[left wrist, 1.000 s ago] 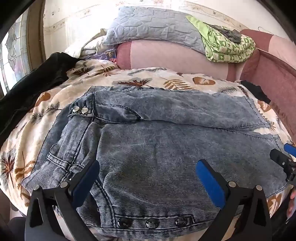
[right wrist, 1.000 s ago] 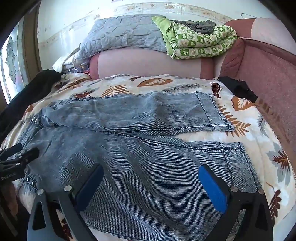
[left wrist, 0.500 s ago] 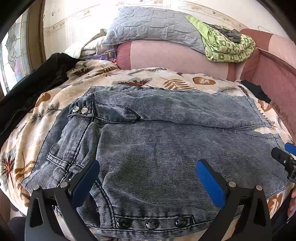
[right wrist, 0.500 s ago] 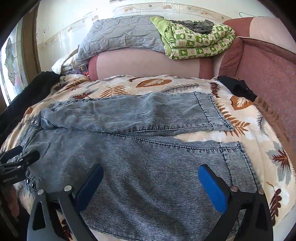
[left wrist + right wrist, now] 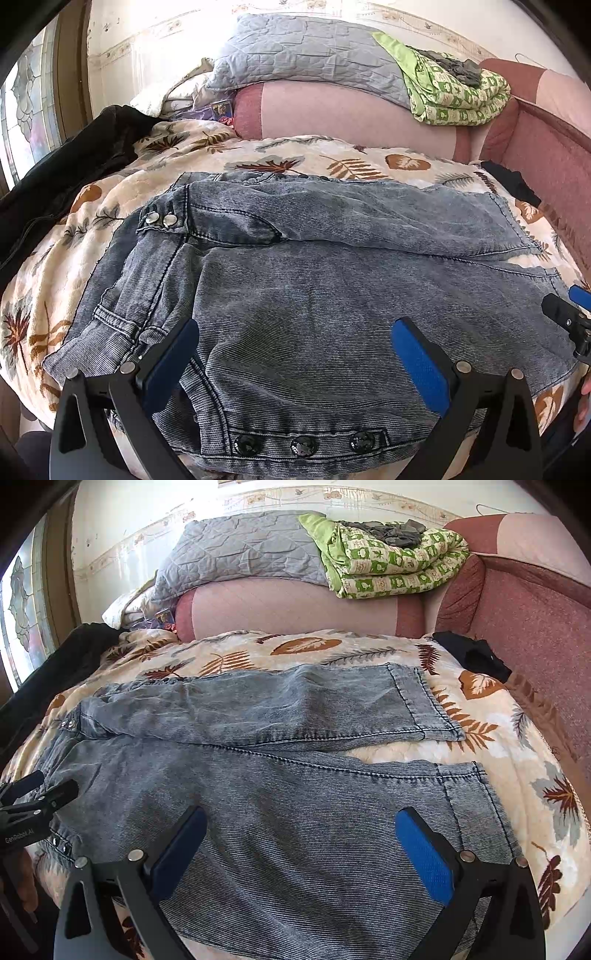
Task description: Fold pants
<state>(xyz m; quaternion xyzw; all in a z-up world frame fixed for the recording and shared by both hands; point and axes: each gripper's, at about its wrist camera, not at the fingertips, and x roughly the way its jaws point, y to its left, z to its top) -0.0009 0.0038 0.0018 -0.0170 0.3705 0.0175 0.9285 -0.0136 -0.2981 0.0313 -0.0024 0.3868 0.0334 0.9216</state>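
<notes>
Grey-blue denim pants point(image 5: 314, 295) lie spread flat on a leaf-print blanket point(image 5: 110, 199), waist to the left, both legs running right. In the right wrist view the pants point(image 5: 295, 794) show their two leg hems at the right. My left gripper point(image 5: 295, 332) is open and empty, hovering over the waistband near the front buttons. My right gripper point(image 5: 301, 821) is open and empty over the near leg. Each gripper shows at the edge of the other's view: the right gripper point(image 5: 569, 317) and the left gripper point(image 5: 37, 794).
A pink bolster point(image 5: 351, 114) lies behind the blanket with a grey quilt point(image 5: 303, 55) and a green patterned blanket point(image 5: 458, 96) on it. Black clothing point(image 5: 66, 158) lies at the left; a small black garment point(image 5: 469, 657) at the right by the red padded side point(image 5: 535, 627).
Both grippers have drifted very slightly; the view barely shifts. The pants have not moved and both grippers stay open.
</notes>
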